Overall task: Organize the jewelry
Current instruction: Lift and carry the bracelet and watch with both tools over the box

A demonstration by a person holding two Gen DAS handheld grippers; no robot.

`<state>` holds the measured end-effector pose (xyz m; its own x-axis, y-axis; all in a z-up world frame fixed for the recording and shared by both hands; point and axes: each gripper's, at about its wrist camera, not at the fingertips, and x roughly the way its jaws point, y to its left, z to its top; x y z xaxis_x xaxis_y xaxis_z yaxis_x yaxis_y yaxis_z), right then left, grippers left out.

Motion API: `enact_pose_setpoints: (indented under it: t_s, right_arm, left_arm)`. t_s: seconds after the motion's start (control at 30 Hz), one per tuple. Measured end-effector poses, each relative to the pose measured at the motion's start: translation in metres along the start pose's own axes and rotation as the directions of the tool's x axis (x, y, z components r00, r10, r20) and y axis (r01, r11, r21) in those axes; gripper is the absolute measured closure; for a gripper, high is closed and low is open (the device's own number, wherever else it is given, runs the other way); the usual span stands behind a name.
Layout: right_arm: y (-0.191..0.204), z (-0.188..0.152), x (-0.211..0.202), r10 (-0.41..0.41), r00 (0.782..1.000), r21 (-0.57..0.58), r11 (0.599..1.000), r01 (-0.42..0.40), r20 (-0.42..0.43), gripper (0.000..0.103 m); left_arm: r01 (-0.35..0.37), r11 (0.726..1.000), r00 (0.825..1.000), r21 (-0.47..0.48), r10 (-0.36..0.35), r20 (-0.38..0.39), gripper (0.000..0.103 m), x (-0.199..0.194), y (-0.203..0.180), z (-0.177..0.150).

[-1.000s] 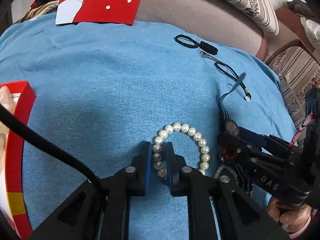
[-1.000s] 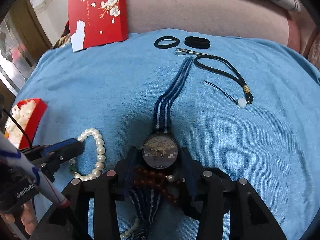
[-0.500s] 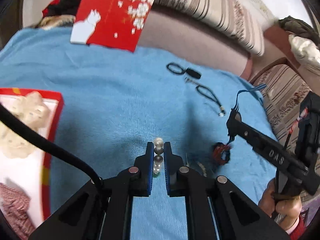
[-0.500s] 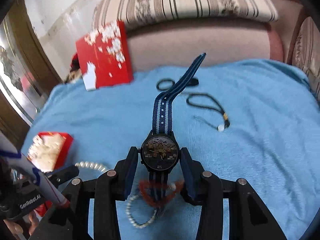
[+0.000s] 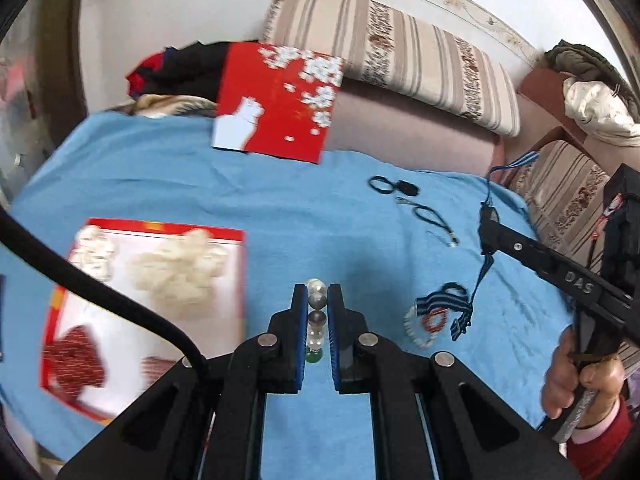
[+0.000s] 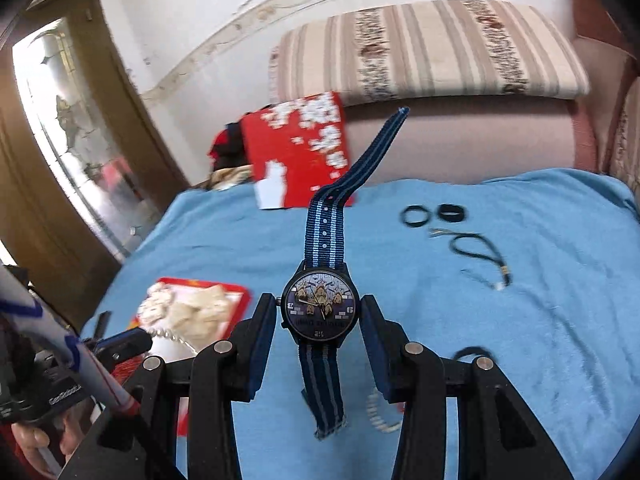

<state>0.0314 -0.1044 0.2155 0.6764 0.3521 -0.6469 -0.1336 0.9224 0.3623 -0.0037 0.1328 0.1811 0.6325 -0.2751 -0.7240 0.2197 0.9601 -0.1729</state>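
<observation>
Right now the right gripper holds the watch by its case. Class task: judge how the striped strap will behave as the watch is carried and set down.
The strap is probably floppy: its lower end hangs limp below the watch in the right gripper. It looks like light woven fabric, so it may sway and should fold where it lands. It could snag the bead bracelets on the blue cloth.

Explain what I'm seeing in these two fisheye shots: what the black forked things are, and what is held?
No robot: a person holds two handheld grippers, each with a camera looking along its jaws. The left gripper is shut on the pearl bracelet, lifted over the blue towel. The right gripper is shut on the watch, its striped strap dangling. The open red box lies on the towel to the left; black hair ties and a black cord lie farther back. A beaded bracelet lies on the towel below the watch.
</observation>
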Motion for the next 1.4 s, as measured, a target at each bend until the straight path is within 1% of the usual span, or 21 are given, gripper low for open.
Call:
enact_pose_setpoints:
  t_s: [0.17,0.33,0.5,0.63,0.77,0.9,1.03,1.2,1.4]
  right_arm:
    - [0.045,-0.01,0.005,0.06,0.998,-0.051,0.997,-0.062,-0.032,0.057]
    - [0.094,-0.016,0.02,0.119,0.99,-0.095,0.988,-0.125,-0.07,0.057]
    - [0.145,-0.02,0.041,0.169,0.98,-0.154,0.971,-0.183,-0.105,0.057]
    - [0.175,-0.025,0.063,0.177,0.975,-0.196,0.96,-0.201,-0.132,0.057]
    - [0.192,-0.035,0.093,0.159,0.971,-0.22,0.955,-0.198,-0.181,0.057]
    - [0.203,-0.048,0.121,0.132,0.963,-0.248,0.95,-0.19,-0.235,0.057]
    - [0.209,-0.06,0.154,0.098,0.953,-0.275,0.945,-0.18,-0.288,0.057]
    - [0.212,-0.071,0.187,0.099,0.93,-0.25,0.948,-0.197,-0.355,0.057]
    - [0.211,-0.08,0.213,0.12,0.903,-0.22,0.949,-0.227,-0.413,0.056]
  left_arm:
    - [-0.086,0.996,0.996,-0.013,0.086,-0.006,0.094,-0.017,0.044,-0.008]
    - [-0.156,0.986,0.987,-0.052,0.154,-0.037,0.094,-0.013,0.09,-0.014]
    - [-0.192,0.975,0.981,-0.11,0.186,-0.062,0.094,0.002,0.133,-0.013]
    - [-0.2,0.966,0.979,-0.163,0.188,-0.081,0.094,0.02,0.164,-0.012]
    - [-0.197,0.96,0.977,-0.198,0.176,-0.119,0.094,0.043,0.186,-0.012]
    - [-0.239,0.955,0.967,-0.176,0.217,-0.135,0.094,0.058,0.2,-0.011]
    - [-0.263,0.946,0.96,-0.191,0.236,-0.151,0.094,0.065,0.216,-0.012]
    - [-0.279,0.935,0.954,-0.22,0.243,-0.176,0.094,0.073,0.233,-0.018]
    - [-0.294,0.925,0.949,-0.24,0.251,-0.192,0.094,0.076,0.243,-0.028]
